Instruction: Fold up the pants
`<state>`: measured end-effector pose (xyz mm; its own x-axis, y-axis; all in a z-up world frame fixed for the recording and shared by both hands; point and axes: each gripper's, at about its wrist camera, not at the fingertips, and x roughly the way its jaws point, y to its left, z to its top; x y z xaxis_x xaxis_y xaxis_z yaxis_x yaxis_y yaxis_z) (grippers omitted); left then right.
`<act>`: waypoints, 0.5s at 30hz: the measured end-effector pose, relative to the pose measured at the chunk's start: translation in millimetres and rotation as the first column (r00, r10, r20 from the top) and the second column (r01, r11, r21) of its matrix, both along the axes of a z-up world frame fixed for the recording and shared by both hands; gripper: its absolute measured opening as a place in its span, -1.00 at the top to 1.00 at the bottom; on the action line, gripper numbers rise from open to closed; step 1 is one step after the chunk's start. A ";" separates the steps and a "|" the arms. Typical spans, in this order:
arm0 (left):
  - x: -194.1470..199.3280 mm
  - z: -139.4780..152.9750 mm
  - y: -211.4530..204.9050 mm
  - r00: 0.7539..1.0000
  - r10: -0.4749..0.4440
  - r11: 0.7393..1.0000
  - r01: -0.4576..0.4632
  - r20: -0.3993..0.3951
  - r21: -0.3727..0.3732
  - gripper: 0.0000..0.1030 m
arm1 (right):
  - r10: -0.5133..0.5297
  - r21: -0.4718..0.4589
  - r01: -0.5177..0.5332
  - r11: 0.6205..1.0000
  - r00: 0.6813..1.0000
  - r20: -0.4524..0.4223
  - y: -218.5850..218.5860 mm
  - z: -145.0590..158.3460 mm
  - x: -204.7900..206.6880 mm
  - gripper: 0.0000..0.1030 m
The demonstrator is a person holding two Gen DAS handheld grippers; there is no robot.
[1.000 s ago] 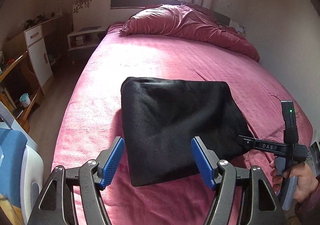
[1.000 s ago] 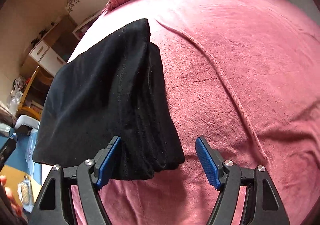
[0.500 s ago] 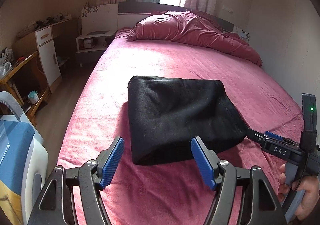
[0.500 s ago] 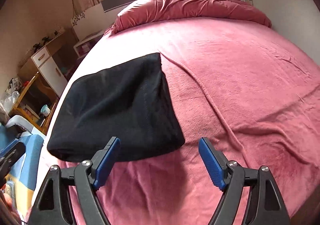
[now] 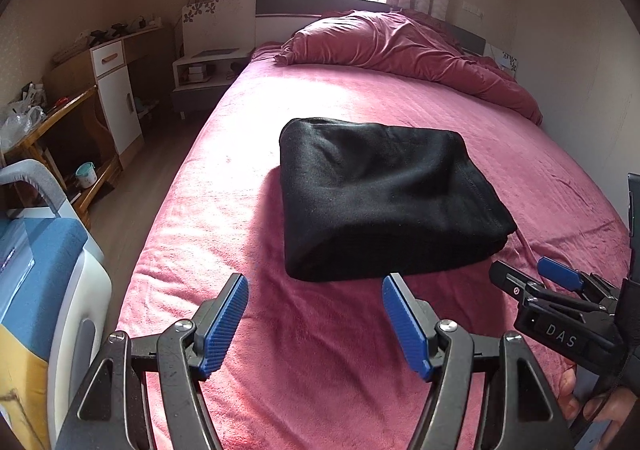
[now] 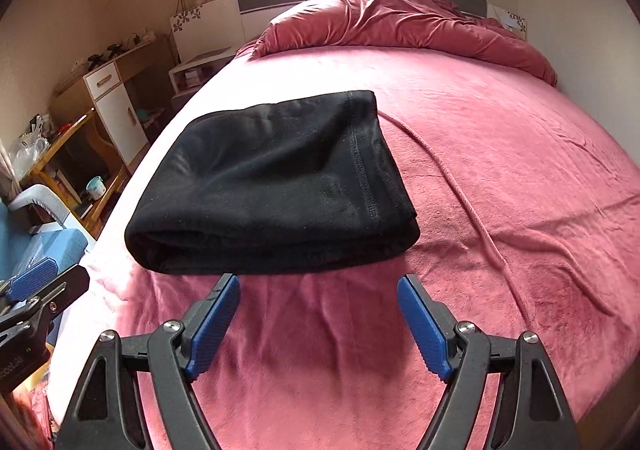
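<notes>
The black pants (image 5: 384, 194) lie folded into a thick rectangle on the pink bed sheet (image 5: 320, 350), nearer its left side. My left gripper (image 5: 315, 286) hovers just short of the bundle's near edge, open, with only sheet between its blue pads. In the right wrist view the same pants (image 6: 272, 178) sit just beyond my right gripper (image 6: 319, 284), which is also open, empty and clear of the cloth. Each gripper shows in the other's view: the right gripper (image 5: 520, 270) at the bundle's near right corner, the left gripper (image 6: 40, 282) at the bed's left edge.
A crumpled pink duvet (image 5: 400, 46) lies at the head of the bed. Left of the bed are a white nightstand (image 5: 208, 70), a wooden desk with a white cabinet (image 5: 116, 90) and a blue and white object (image 5: 40, 270). A wall runs along the bed's right side.
Both grippers have drawn back from the pants. The right one, which had the bundle's near edge between its jaws, widened slightly and now stands clear of it. The pants lie flat.
</notes>
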<state>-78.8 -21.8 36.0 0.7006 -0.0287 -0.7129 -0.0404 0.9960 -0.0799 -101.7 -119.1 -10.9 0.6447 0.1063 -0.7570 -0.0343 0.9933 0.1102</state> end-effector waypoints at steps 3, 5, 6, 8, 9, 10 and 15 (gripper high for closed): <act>-0.5 -0.1 1.5 1.000 0.002 1.000 -0.002 0.005 -0.005 -0.38 | -0.005 -0.007 0.005 1.000 1.000 -0.004 1.9 -2.0 -3.2 -0.58; -0.1 -0.6 2.7 1.000 0.002 1.000 -0.002 0.005 -0.013 -0.38 | -0.005 -0.008 0.005 1.000 1.000 -0.010 2.7 -3.3 -4.4 -0.58; 0.3 -1.5 2.4 1.000 0.004 1.000 -0.004 0.001 -0.011 -0.38 | -0.005 -0.011 0.005 1.000 1.000 -0.011 2.8 -3.7 -4.7 -0.58; 1.3 -3.2 2.7 1.000 0.005 1.000 -0.005 -0.007 -0.010 -0.38 | -0.007 -0.014 0.007 1.000 1.000 -0.013 2.9 -4.2 -5.2 -0.58; 1.6 -4.1 2.6 1.000 0.006 1.000 -0.006 -0.010 -0.007 -0.38 | -0.008 -0.014 0.007 1.000 1.000 -0.013 2.8 -4.3 -5.3 -0.58; 2.1 -4.8 2.8 1.000 0.007 1.000 -0.007 -0.014 -0.006 -0.38 | -0.008 -0.015 0.008 1.000 1.000 -0.013 2.7 -4.3 -5.3 -0.58; 2.2 -5.3 2.2 1.000 0.011 1.000 -0.011 -0.016 0.004 -0.38 | -0.008 -0.017 0.008 1.000 1.000 -0.012 2.8 -4.0 -4.9 -0.58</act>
<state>-76.6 -19.6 30.7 0.6895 -0.0183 -0.7240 -0.0526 0.9958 -0.0752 -106.6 -116.3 -14.9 0.6360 0.0881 -0.7667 -0.0253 0.9953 0.0934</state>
